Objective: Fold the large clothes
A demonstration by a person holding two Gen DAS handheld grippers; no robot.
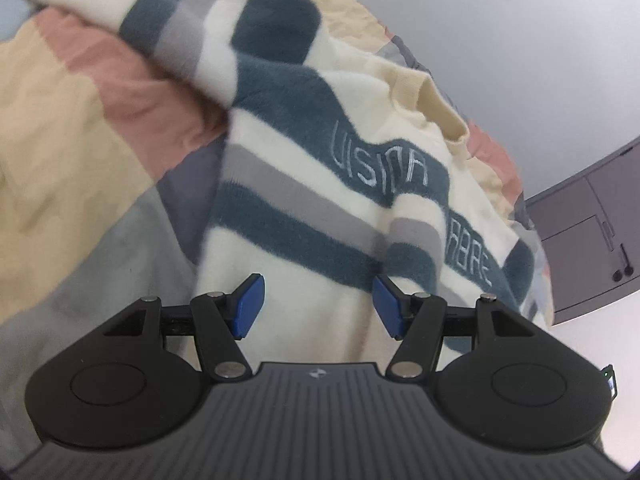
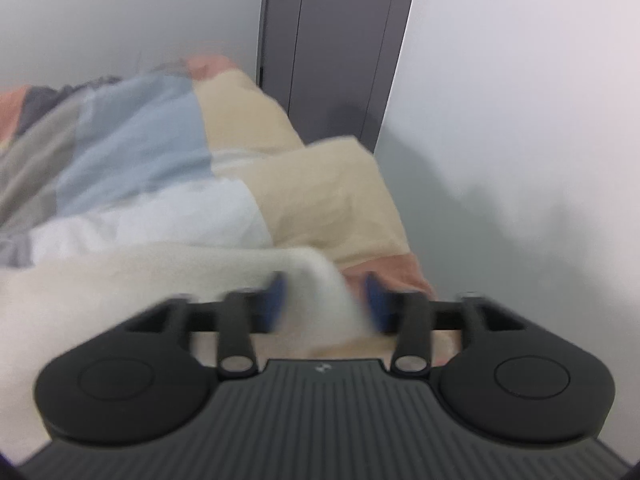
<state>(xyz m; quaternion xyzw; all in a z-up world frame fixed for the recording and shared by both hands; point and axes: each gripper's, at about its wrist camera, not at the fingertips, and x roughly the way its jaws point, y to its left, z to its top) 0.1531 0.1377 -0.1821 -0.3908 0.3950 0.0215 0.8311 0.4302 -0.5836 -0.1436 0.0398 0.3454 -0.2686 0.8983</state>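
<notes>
A cream sweater (image 1: 320, 160) with dark blue and grey stripes and stitched letters lies spread on a patchwork bedcover (image 1: 60, 120); one sleeve is folded over at the upper left. My left gripper (image 1: 318, 284) hovers over the sweater's lower part with its blue pads wide apart and nothing pinched between them. The right wrist view is blurred. There, a cream edge of the sweater (image 2: 120, 288) runs up between the pads of my right gripper (image 2: 325, 292). The pads stand apart, with a gap showing beside the right pad.
The bedcover (image 2: 320, 200) has beige, pink, blue and grey patches and ends close to a white wall (image 2: 520, 120). A grey cabinet (image 1: 592, 240) stands beyond the bed's far right, and a grey door or panel (image 2: 340, 60) rises behind the bed.
</notes>
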